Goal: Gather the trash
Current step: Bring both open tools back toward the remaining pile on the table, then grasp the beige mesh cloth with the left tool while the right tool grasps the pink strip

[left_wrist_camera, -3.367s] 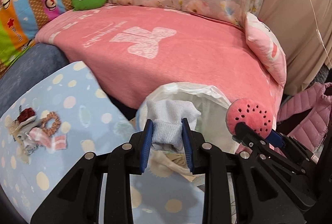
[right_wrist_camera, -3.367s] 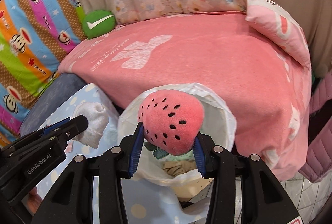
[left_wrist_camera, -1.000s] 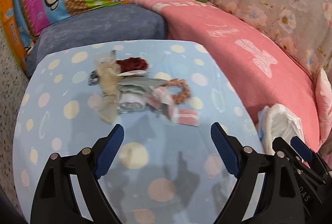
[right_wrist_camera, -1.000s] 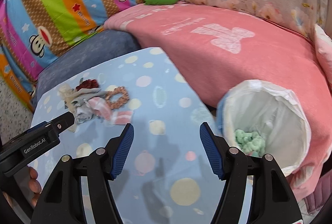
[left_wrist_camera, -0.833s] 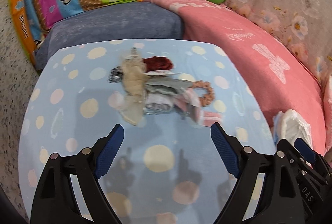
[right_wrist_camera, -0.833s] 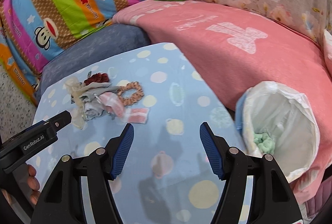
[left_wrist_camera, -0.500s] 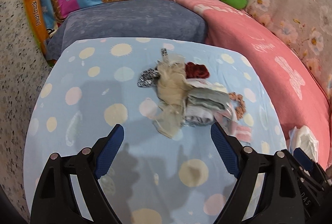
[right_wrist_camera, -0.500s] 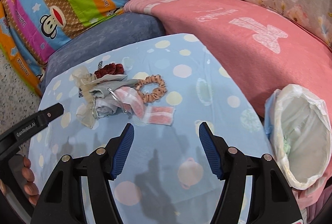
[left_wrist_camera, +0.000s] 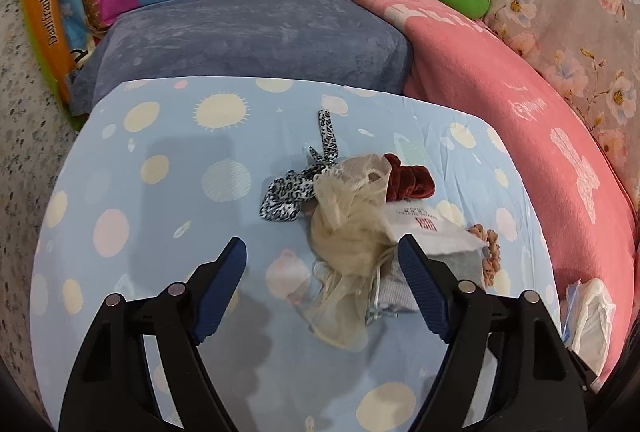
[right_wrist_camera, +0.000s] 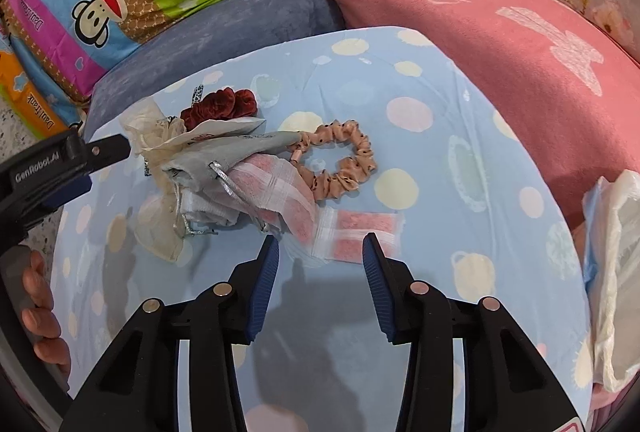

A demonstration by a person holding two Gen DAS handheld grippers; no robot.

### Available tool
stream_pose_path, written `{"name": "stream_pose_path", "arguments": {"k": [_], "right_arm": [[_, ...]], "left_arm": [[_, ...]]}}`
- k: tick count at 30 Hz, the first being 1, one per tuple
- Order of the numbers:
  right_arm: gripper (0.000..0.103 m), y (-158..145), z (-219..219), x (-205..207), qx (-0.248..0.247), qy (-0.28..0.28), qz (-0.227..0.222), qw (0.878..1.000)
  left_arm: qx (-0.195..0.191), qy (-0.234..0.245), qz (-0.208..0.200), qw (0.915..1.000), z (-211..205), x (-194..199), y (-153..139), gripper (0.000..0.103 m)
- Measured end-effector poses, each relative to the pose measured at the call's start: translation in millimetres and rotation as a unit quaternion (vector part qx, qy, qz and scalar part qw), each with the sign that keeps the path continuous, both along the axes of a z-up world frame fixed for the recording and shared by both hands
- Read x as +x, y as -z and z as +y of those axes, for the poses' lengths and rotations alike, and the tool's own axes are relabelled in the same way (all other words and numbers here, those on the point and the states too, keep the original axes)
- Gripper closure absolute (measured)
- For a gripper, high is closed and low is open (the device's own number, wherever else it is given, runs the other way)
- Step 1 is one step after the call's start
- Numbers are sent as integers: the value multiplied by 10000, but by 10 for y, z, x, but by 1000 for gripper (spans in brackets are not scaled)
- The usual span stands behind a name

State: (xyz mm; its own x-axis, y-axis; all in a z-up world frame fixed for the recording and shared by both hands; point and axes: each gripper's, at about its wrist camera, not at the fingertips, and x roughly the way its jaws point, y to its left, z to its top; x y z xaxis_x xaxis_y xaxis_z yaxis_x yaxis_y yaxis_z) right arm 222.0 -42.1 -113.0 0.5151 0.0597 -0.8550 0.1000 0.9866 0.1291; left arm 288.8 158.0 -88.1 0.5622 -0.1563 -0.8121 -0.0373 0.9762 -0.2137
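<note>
The loose heap of soft scraps (left_wrist_camera: 360, 232) lies near the middle of the pale blue dotted counter (left_wrist_camera: 160, 192): a limp beige mesh pouch (left_wrist_camera: 348, 228) on top, a flat pink-filled clear sachet (right_wrist_camera: 356, 226) at the near edge, and a dark red velvet scrunchie (right_wrist_camera: 220, 104) and a peach dotted scrunchie (right_wrist_camera: 340, 160) beside it. All pieces look light, soft and unbreakable; the film sachet is probably slippery and best pinched at an edge, the pouch at its bunched middle. The left claw (left_wrist_camera: 322, 286) stands wide and empty before the pouch, the right claw (right_wrist_camera: 318, 270) half-wide and empty at the sachet, and the white-lined trash bin (right_wrist_camera: 612, 272) sits off the counter's right edge.
</note>
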Motion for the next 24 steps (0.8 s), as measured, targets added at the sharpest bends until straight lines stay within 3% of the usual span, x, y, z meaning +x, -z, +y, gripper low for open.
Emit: {"name": "stream_pose_path", "arguments": {"k": [6,8,9,11,14,24], "right_arm": [[68,122,68,175,77,-67,86,9999],[77,166,92,227,59,-106,119,9999],[87,192,96,250,60,-105,153,9998],[96,226,93,286,113,-88,199,9997],[97,186,68,263,151,-43,119,9998],[97,-356,-89,10,177,134,-498,9985]], "left_arm": [[-298,99,187,9993,-49,199,126,46],[-335,173,252,9990,-82,237,159,63],[-353,216,294,9987,-99,253,176,67],[-457,303,396,9977,-111,268,207,89],[-481,348,388,9975,-108,244,180,97],[-449,487,-106,9977,-128,-33,-314,100]]}}
